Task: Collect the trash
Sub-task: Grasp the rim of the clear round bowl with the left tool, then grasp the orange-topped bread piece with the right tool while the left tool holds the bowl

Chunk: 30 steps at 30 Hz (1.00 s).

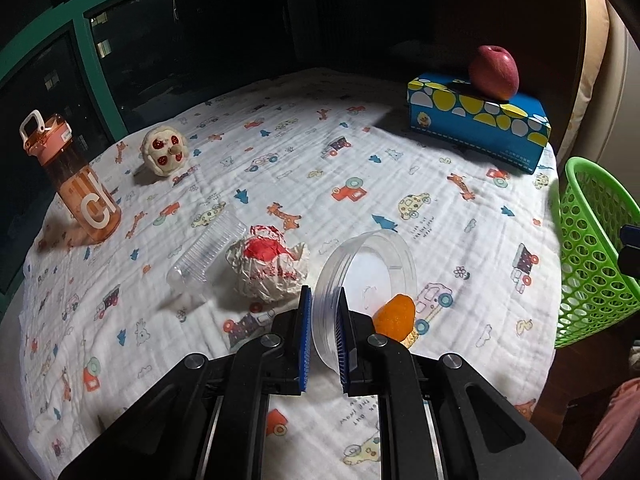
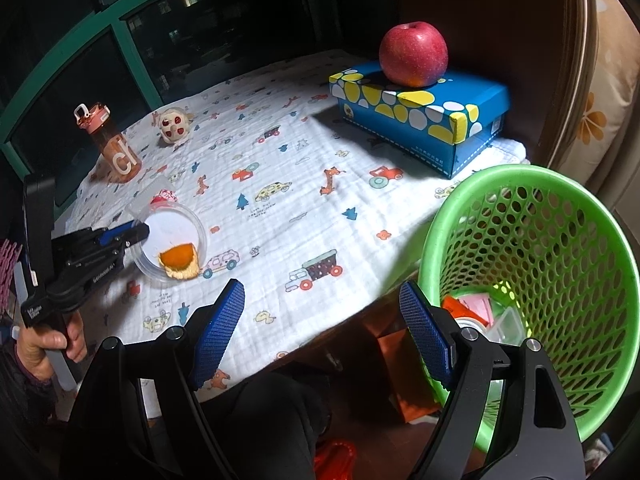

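A: Start close in. What has the left gripper [image 1: 324, 332] got?

B: Its blue pads are clamped on the rim of the clear round container [image 1: 366, 280], which is tipped up on edge on the tablecloth [image 1: 280, 168]. In the left wrist view the orange peel [image 1: 394, 317] sits at about 3 o'clock from the pads, against the container's lower rim; the right wrist view shows that peel [image 2: 178, 264] at the container's [image 2: 172, 240] near edge.

A: And the right gripper [image 2: 322, 330]?

B: Spread wide with nothing between the fingers, hovering over the near table edge. The green basket [image 2: 560, 240] is at its 3 o'clock, just off the table, with coloured scraps and a clear plastic piece at the bottom.

A: Other trash on the table?

B: At 10 o'clock from the left gripper lies a crumpled red-and-white wrapper [image 1: 268, 264], and just left of it a clear plastic cup [image 1: 206, 250] on its side.

A: Farther out?

B: An orange water bottle [image 1: 74, 184] stands at 9 o'clock near the table's left edge, a small plush toy [image 1: 164, 152] beyond it at 11. At 1 o'clock, far back, a blue tissue box [image 1: 476, 124] carries a red apple [image 1: 494, 72] on top. A dark window [image 1: 160, 20] with a green frame stands behind the table.
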Motion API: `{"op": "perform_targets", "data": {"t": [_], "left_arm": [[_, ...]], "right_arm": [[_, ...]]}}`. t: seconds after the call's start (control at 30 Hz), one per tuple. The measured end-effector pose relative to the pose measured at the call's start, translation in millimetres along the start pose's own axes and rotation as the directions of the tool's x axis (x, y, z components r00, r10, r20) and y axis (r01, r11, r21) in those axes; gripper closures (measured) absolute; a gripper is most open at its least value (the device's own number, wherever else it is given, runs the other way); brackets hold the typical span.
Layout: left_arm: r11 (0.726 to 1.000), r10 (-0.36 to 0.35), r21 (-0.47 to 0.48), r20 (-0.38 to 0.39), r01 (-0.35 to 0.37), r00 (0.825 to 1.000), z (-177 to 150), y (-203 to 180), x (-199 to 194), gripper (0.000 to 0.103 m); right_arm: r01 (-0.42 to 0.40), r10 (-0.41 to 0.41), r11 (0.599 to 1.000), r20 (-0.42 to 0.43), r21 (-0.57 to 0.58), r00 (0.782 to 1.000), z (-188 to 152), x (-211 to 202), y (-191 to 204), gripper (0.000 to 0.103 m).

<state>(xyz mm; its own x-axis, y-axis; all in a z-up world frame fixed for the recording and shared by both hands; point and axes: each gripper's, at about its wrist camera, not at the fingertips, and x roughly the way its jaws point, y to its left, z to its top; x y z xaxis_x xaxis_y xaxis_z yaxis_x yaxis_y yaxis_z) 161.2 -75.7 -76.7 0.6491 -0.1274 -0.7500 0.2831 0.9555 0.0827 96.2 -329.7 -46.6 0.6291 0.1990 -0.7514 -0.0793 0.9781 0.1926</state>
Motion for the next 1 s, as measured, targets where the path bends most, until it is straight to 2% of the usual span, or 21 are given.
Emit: {"op": "perform_targets", "data": {"t": [0.23,0.3,0.43,0.5,0.6,0.7,0.77,0.87,1.0], "left_arm": [[0.984,-0.096,-0.154,-0.048,0.087,0.994,-7,22,5,0.092],[0.975,-0.117,-0.194,-0.057,0.104,0.991,-9,29,8,0.092],[0.966,-0.145,-0.227,-0.072,0.126,0.987,-11,35,11,0.092],[0.958,-0.171,-0.247,-0.080,0.146,0.982,-12,39,13,0.092],[0.948,-0.203,-0.270,-0.094,0.172,0.975,-12,45,16,0.092],[0.937,-0.236,-0.289,-0.114,0.195,0.965,-14,53,20,0.092],[0.922,-0.265,-0.319,-0.116,0.217,0.957,-16,59,21,0.091],[0.888,-0.319,-0.378,-0.102,0.260,0.942,-21,71,23,0.079],[0.872,-0.335,-0.403,-0.084,0.276,0.938,-25,80,19,0.079]], "right_arm": [[-0.059,0.058,0.998,-0.054,-0.027,0.997,-10,24,20,0.024],[-0.087,0.084,0.995,-0.070,-0.039,0.994,-12,34,30,0.029],[-0.150,0.143,0.986,-0.095,-0.070,0.985,-13,53,55,0.034],[-0.183,0.174,0.979,-0.102,-0.085,0.979,-11,61,68,0.040],[-0.225,0.214,0.969,-0.110,-0.105,0.971,-7,72,86,0.042],[-0.235,0.220,0.963,-0.119,-0.131,0.968,-3,79,99,0.042],[-0.239,0.223,0.961,-0.124,-0.142,0.967,-2,82,104,0.042],[-0.246,0.228,0.957,-0.130,-0.151,0.965,0,86,109,0.042],[-0.254,0.233,0.954,-0.138,-0.161,0.963,1,92,116,0.042]]}}
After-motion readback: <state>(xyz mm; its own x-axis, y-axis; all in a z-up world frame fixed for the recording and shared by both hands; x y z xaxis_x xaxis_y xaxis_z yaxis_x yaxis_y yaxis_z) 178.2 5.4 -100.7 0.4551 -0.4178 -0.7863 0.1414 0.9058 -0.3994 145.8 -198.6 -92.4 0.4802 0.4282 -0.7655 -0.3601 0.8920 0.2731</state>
